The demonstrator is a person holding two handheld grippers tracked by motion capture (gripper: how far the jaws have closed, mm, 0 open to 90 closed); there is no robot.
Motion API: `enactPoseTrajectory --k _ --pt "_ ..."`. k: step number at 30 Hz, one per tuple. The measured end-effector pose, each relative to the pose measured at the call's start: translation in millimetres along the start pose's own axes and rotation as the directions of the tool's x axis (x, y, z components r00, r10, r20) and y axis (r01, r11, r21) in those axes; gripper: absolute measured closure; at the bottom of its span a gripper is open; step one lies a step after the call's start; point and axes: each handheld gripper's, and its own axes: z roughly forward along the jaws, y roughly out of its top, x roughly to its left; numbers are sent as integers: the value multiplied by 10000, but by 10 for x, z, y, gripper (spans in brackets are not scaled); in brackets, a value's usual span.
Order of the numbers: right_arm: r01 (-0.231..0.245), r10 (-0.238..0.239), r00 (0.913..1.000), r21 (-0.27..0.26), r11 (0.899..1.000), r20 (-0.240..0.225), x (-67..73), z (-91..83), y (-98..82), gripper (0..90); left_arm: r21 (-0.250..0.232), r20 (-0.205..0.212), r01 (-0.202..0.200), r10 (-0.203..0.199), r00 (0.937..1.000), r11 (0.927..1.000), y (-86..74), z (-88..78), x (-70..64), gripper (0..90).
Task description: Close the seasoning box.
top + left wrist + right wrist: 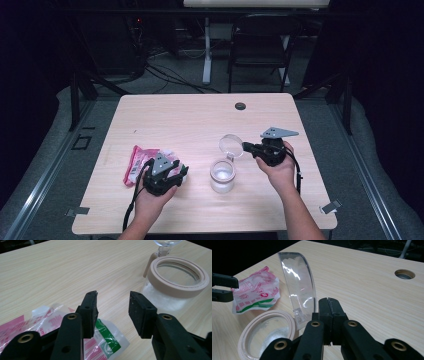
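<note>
A clear glass jar (pixel 222 176) with a beige seal ring (pixel 180 291) stands near the table's front, white powder in its bottom. Its hinged clear lid (pixel 231 145) stands flipped open (pixel 298 285). My right gripper (pixel 246 146) is shut (pixel 328 300), its left jaw beside the lid's lower edge; nothing shows between the pads. A pink, white and green plastic packet (pixel 137 162) lies flat to the jar's left. My left gripper (pixel 181 172) hovers at the packet's near corner (pixel 107 340), jaws (pixel 112 296) partly apart and pointing towards the jar, with only bare table between them.
The wooden table (pixel 200 120) has a round cable hole (pixel 240 106) at the back. Metal clips (pixel 331 206) sit at its front corners. Behind it stand a dark folding chair (pixel 260 45) and a white desk leg (pixel 206 50).
</note>
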Motion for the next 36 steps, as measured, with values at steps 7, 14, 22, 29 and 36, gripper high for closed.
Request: enactPoseTrajectory --k 7,14,22,29,36 --pt "106 -106 9999 3 9999 -46 16 -6 4 898 149 221 -478 475 9986 9987 117 78 -91 665" --pt "173 -173 9998 32 9998 -77 31 -15 4 896 93 441 -661 656 9969 9978 193 123 -162 690" --pt "191 -191 9997 11 9998 -126 48 -23 0 889 9 808 -981 977 9919 9952 302 148 -233 827" --pt "273 -272 9995 63 9996 -152 75 -34 0 888 -165 1132 -1107 1119 9873 9937 452 191 -306 871" --pt "342 -340 9993 66 9994 -180 90 -32 1 888 -254 1464 -1189 1214 9817 9926 660 278 -395 899"
